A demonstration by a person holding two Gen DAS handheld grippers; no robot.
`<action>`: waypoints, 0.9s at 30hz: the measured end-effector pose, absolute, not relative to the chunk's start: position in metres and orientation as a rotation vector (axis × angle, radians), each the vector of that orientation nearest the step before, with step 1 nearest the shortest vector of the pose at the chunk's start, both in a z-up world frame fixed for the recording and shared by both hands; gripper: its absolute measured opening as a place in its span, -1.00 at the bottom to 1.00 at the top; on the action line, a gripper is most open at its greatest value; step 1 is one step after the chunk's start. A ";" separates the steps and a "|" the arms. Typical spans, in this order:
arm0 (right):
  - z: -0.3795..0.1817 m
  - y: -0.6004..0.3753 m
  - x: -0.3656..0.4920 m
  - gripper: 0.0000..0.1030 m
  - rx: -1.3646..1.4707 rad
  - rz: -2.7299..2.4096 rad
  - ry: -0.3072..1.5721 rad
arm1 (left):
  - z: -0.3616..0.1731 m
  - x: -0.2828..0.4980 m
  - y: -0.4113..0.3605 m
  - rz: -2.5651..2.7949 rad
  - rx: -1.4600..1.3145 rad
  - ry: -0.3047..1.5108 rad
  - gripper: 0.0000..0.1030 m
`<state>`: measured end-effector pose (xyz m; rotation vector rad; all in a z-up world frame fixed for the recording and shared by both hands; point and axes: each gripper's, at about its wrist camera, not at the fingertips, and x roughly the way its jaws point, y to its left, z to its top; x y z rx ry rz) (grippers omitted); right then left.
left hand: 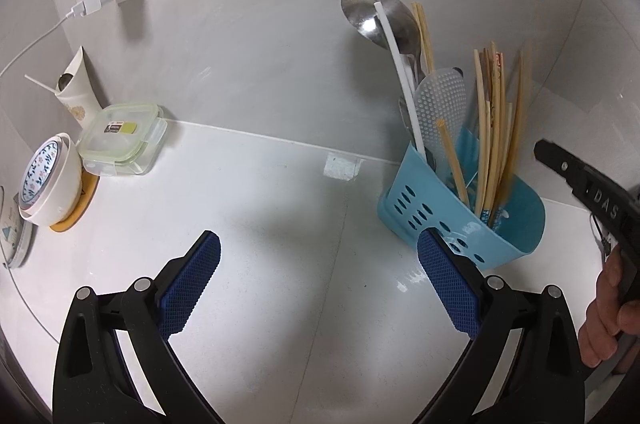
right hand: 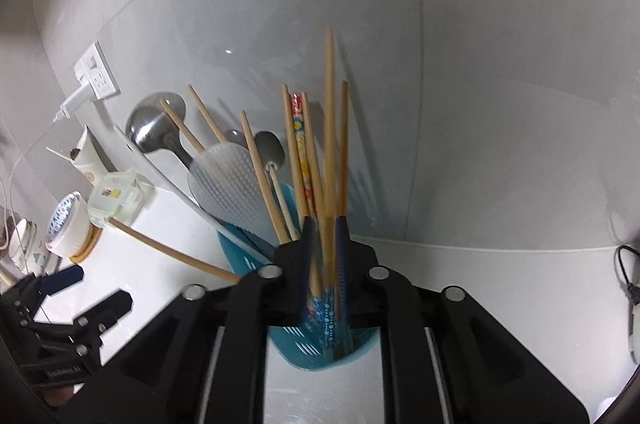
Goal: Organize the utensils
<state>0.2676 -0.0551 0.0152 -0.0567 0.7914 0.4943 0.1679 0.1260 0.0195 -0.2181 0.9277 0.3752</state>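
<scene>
Tabletop [left hand: 260, 224]: white surface against a grey tiled wall, on which all the items are stood.
Utensil holder [left hand: 516, 228]: blue perforated caddy, placed near the wall, packed with utensils.
Ladle [left hand: 376, 15]: steel, propped upright in the holder's rear part, beside a translucent rice paddle [left hand: 440, 103].
Chopsticks [right hand: 329, 143]: a wooden bundle is seen standing in the holder, passing between the right jaws; its ends are blurred.
Right gripper [right hand: 324, 236]: jaws parted narrowly around the bundle; no firm pinch is shown.
Left gripper [left hand: 320, 264]: jaws spread wide, nothing held, hovering over bare tabletop left of the holder.
Food container [left hand: 124, 139]: lidded, set at the far left beside a cup [left hand: 52, 179].
</scene>
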 end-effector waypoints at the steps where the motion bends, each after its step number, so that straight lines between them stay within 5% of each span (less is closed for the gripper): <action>1: 0.015 -0.057 0.266 -0.41 -0.057 0.487 0.794 | 0.020 0.168 0.125 0.374 -0.218 0.924 0.88; 6: 0.016 -0.074 0.252 0.16 -0.062 0.449 0.809 | 0.026 0.167 0.120 0.355 -0.211 0.906 0.88; 12: 0.024 -0.097 0.229 0.62 -0.084 0.416 0.804 | 0.033 0.163 0.110 0.328 -0.197 0.894 0.88; 27: 0.024 -0.133 0.183 0.85 -0.112 0.377 0.831 | 0.030 0.144 0.075 0.227 -0.154 0.902 0.88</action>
